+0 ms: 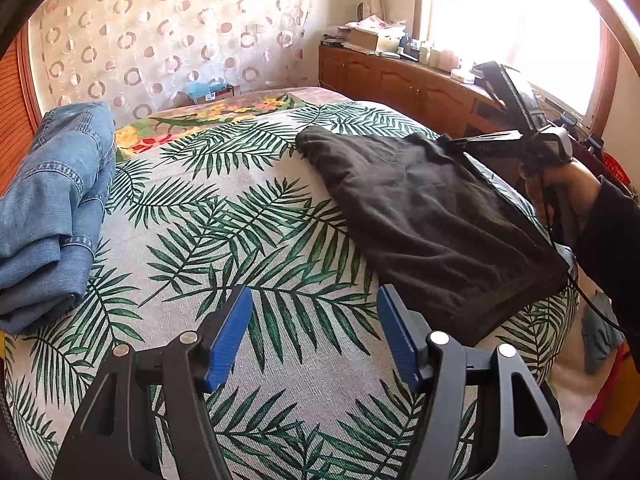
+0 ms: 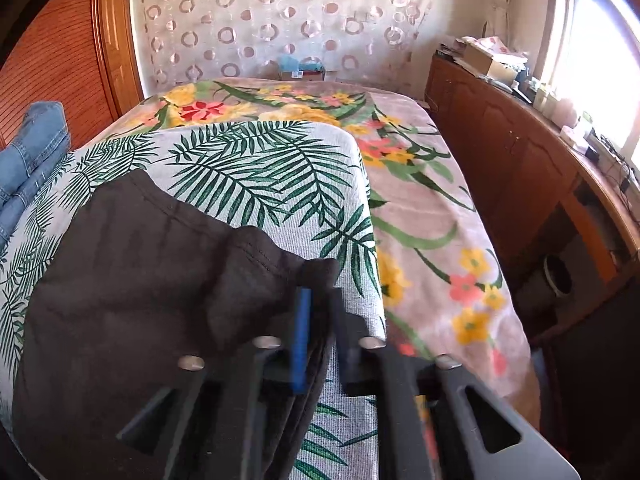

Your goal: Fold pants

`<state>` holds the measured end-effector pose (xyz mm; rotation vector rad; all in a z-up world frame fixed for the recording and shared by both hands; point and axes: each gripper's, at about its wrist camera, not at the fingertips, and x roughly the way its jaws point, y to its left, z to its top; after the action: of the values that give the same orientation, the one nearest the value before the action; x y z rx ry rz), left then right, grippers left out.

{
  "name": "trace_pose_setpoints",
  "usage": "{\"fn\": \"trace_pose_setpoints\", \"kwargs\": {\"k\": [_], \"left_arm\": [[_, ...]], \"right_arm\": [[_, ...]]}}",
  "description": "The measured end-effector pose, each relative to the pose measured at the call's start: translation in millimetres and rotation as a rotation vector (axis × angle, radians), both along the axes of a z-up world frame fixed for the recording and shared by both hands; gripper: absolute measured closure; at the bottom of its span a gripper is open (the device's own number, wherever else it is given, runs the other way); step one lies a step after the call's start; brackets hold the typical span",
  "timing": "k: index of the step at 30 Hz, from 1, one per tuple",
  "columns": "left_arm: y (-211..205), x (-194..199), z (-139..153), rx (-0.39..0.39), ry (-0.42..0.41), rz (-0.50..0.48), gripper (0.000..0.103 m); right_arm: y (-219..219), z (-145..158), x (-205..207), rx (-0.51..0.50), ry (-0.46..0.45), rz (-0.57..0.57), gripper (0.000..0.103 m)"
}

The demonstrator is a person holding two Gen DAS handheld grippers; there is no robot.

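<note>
Dark folded pants (image 1: 432, 216) lie on the right side of a palm-leaf sheet (image 1: 240, 216) on the bed. My right gripper (image 2: 316, 320) is shut on the pants' (image 2: 160, 272) near right edge, the cloth pinched between its blue pads. In the left wrist view the right gripper (image 1: 460, 142) comes in from the right in a person's hand (image 1: 560, 188) and meets the pants' far right corner. My left gripper (image 1: 314, 334) hovers open over bare sheet just left of the pants, nothing between its blue pads (image 1: 230, 332).
Folded blue jeans (image 1: 56, 208) lie at the bed's left edge. A floral blanket (image 2: 432, 208) covers the bed beyond and right of the sheet. A wooden sideboard (image 2: 520, 152) with clutter runs along the right wall under a bright window.
</note>
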<state>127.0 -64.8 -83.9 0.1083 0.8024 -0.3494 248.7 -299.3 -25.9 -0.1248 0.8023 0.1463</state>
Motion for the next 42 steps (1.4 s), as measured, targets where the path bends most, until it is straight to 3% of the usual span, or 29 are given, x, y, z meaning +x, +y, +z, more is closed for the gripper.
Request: {"fn": "trace_pose_setpoints", "kwargs": {"k": [7,12,15,23,29,42], "left_arm": [[-3,-1,0,-0.001,-0.002,-0.006,0.037],[-5,-2,0,-0.001,-0.003,-0.014,0.037],[-7,-3,0,-0.002,-0.001,-0.021,0.037],[-15,-9,-5,0.003,0.017,-0.057,0.037],[-22,-16,-9,0.009,0.035,-0.092,0.037],[-41,-32,-10,0.017,0.029,-0.167,0.038]], "right_arm": [[-10,1,2,0.056,0.008,-0.062,0.097],[-3,7,-9,0.029,-0.015,-0.055,0.091],[-1,11,-24,0.033,-0.022,-0.036,0.084],[6,14,-93,0.076,-0.048,0.065,0.082],[7,-7,-137,0.1,-0.052,0.087,0.065],[14,-14,-171,0.091,-0.102,0.055,0.064]]}}
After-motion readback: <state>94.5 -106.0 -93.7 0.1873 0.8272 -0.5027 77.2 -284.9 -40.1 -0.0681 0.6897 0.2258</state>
